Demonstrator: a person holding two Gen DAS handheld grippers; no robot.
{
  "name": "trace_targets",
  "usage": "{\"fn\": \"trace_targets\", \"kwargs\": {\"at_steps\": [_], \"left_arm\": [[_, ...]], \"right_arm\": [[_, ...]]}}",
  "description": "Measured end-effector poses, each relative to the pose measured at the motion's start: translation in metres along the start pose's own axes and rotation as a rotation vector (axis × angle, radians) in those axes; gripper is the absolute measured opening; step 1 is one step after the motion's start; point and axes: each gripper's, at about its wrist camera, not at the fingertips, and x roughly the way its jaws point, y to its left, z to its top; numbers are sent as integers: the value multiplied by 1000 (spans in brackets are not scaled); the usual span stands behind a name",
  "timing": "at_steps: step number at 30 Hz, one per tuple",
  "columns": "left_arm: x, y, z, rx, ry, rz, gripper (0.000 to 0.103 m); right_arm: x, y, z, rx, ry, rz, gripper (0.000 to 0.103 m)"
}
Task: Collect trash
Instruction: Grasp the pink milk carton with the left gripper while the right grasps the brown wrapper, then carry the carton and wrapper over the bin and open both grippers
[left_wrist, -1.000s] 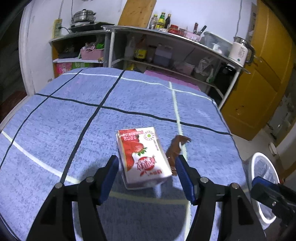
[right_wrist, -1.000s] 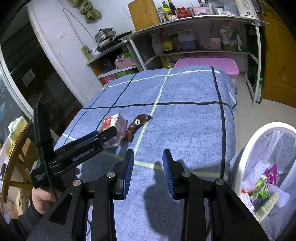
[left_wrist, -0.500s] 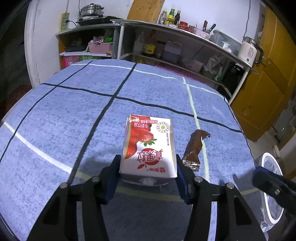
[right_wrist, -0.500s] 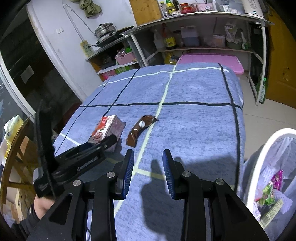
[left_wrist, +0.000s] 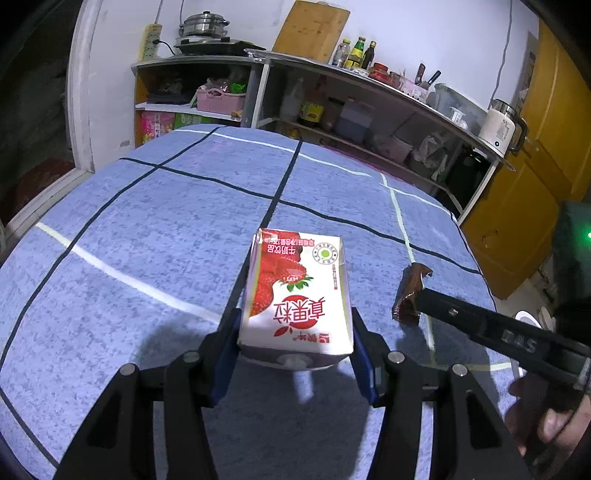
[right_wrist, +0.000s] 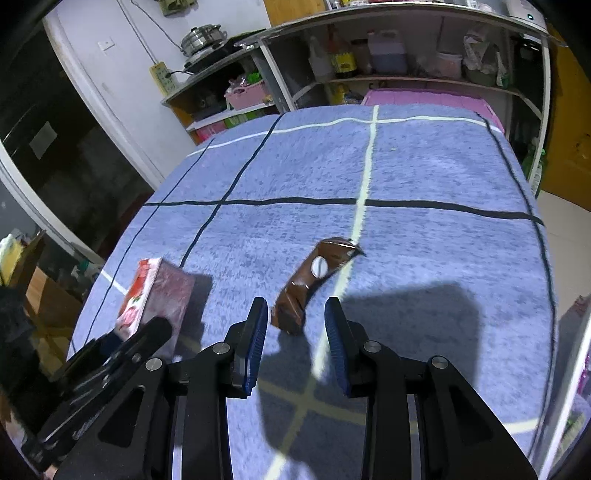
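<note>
Left wrist view: your left gripper (left_wrist: 295, 354) has the strawberry milk carton (left_wrist: 297, 291) clamped, one blue pad on each side wall near its base. The left fingers (left_wrist: 225, 354) have just closed in on it, and the carton looks raised off the blue checked cloth on the tabletop (left_wrist: 147, 236), its shadow on the cloth beneath it. So step one, the carton pickup, is in hand.

Right wrist view: your right gripper (right_wrist: 295, 332) comes in low over the brown snack wrapper (right_wrist: 314, 280). The right fingers (right_wrist: 255, 339) stand narrowly apart and hold nothing; the wrapper's near end lies just ahead of the tips, between their lines, not touching either pad. The carton (right_wrist: 155, 295) sits off to the left in this view.

Next move, my read: push the right fingers forward and down until the wrapper's near end is between the pads, then close. It's thin and lies nearly flat, so go low or you'll pinch air or cloth. Keep the left squeeze light; a carton like that can dent. The bin isn't clearly in view now, so I can't give you the drop point.
</note>
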Motion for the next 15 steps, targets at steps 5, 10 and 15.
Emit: {"fn": "trace_targets", "kwargs": {"at_steps": [5, 10, 15], "left_arm": [[0, 2, 0, 1, -3, -9, 56], [1, 3, -1, -1, -3, -4, 56], [-1, 0, -1, 3, -6, 4, 56]], "right_arm": [[16, 3, 5, 11, 13, -26, 33], [23, 4, 6, -2, 9, -56, 33], [20, 5, 1, -26, 5, -86, 20]]}}
